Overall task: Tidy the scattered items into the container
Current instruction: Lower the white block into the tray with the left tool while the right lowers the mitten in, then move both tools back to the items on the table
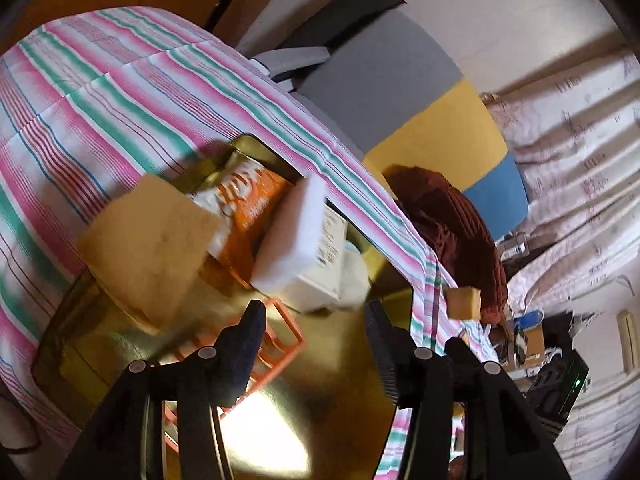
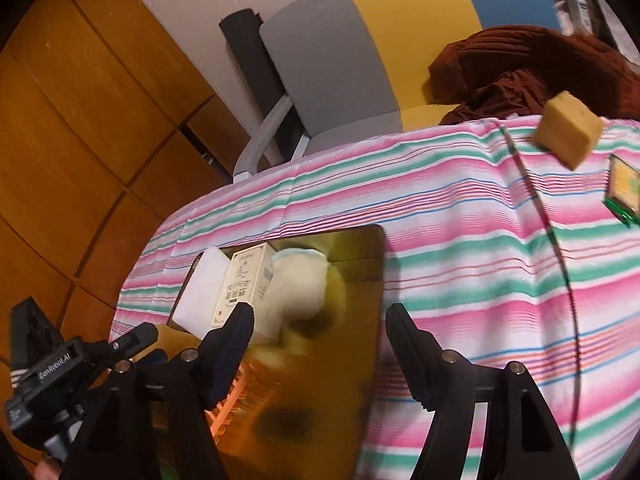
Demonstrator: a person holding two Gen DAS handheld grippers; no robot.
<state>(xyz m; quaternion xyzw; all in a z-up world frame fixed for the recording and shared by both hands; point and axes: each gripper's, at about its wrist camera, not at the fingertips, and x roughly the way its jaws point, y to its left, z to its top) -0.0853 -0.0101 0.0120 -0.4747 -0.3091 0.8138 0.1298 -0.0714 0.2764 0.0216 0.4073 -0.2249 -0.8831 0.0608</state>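
We record a gold metal tray point(image 1: 344, 344), the container, lying on a table under a pink, green and white striped cloth point(image 1: 120, 92).

Held in the tray, left wrist view: a large yellow sponge point(image 1: 148, 248) at 10 o'clock, leaning over the tray's rim; an orange-and-white packet point(image 1: 248, 208) at 11 o'clock; a white foam block point(image 1: 292, 232) standing on edge at 12 o'clock, touching a cream printed carton point(image 1: 328, 264); a white roll point(image 1: 352, 276) just beside the carton; an orange wire rack point(image 1: 280, 340) at 8 o'clock, partly behind the left finger.

We note outside the tray, right wrist view: a small yellow sponge point(image 2: 568, 132) at 2 o'clock at the table's far edge; a green-edged packet point(image 2: 624, 184) just below it at 3 o'clock, cut by the frame; a dark cable point(image 2: 560, 260) running across the cloth.

Left gripper point(image 1: 316, 320): fingers apart, nothing between them, poised above the tray. Right gripper point(image 2: 320, 320): fingers apart, nothing between them, over the tray's right half.

Beyond the table: a chair in grey, yellow and blue point(image 2: 360, 52), with a rust-brown garment point(image 2: 532, 68) heaped on its seat.
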